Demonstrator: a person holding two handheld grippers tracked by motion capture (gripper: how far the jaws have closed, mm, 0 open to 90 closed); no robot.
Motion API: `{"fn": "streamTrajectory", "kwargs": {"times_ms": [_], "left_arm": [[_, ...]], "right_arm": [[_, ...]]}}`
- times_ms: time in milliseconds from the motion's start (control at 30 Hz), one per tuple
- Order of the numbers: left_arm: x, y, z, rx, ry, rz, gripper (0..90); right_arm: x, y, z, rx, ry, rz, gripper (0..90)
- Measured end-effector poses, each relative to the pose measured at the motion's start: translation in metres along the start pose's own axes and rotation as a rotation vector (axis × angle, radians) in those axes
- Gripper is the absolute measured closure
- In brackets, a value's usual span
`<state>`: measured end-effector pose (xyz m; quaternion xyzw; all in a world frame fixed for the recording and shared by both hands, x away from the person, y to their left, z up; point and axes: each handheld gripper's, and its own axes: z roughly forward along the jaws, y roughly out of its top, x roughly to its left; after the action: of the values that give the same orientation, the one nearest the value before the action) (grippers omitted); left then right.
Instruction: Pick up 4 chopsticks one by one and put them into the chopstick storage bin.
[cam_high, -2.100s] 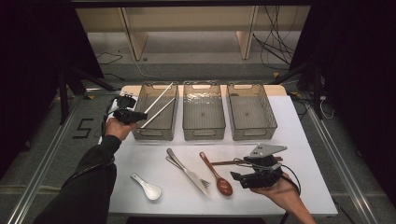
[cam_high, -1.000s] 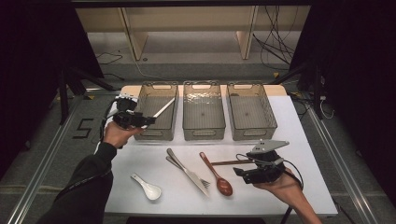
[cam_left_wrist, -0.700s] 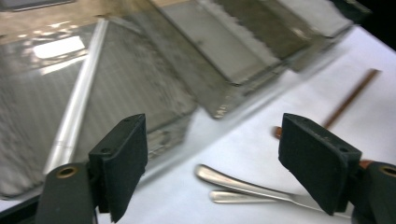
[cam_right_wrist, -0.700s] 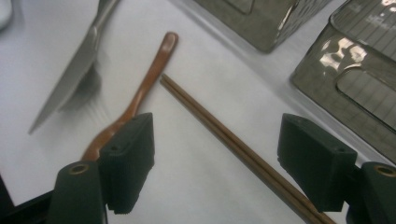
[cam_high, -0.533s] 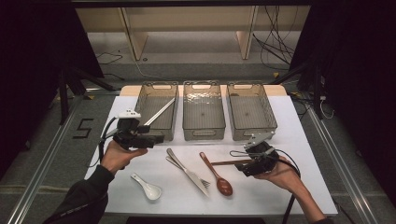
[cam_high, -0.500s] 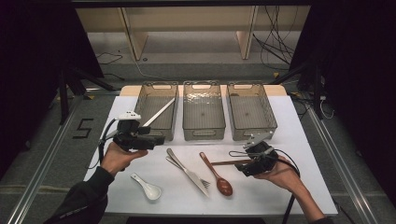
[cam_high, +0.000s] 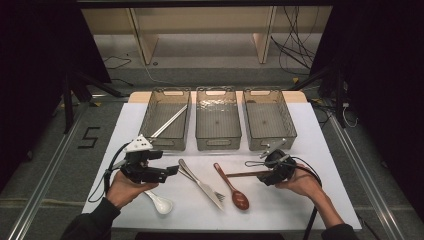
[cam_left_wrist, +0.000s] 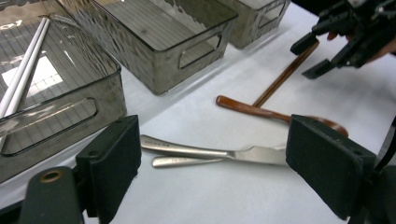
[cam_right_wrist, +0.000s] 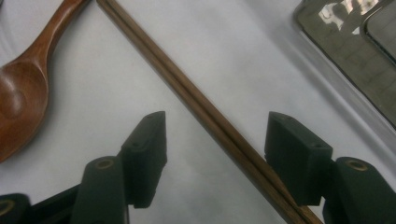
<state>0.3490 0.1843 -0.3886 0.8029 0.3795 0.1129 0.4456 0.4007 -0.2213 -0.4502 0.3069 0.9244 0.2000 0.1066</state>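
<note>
Hovering at the tabletop's (cam_high: 310, 150) left, the left tool (cam_high: 172, 171) has just been opening, nothing between its jaws. Rightward, the right tool (cam_high: 261, 176) has just been closing, jaws apart astride the brown chopsticks (cam_right_wrist: 187, 95), whose far end it hides.

left gripper (cam_high: 167, 172): black body, with a pale grey three-cornered plate on the top.
right gripper (cam_high: 261, 175): black body, also with a grey plate.
jaws: two flat black pads, blocky, matte.
screws: one brass-coloured ring on each jaw arm.
cables: a thin black cable trails from each gripper.
sleeves: dark, long, reaching the wrists.
</note>
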Motion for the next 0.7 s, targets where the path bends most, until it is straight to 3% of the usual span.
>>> {"fn": "streamTrajectory", "kwargs": {"times_ms": [167, 233, 700], "left_arm": [[-0.0024, -0.0054, 0.0005, -0.01, -0.004, 0.005, 18.2], [-0.0015, -0.0063, 0.0014, -0.014, -0.006, -0.009, 18.1], [-0.0025, -0.0103, 0.0009, -0.017, -0.012, -0.013, 18.1]], "right_arm": [[-0.0025, -0.0028, 0.0043, 0.023, -0.012, -0.007, 44.1], [-0.0033, -0.0043, 0.0054, 0.037, -0.014, 0.0, 45.2], [-0.0053, -0.0081, 0.008, 0.043, -0.042, -0.01, 48.0]]}}
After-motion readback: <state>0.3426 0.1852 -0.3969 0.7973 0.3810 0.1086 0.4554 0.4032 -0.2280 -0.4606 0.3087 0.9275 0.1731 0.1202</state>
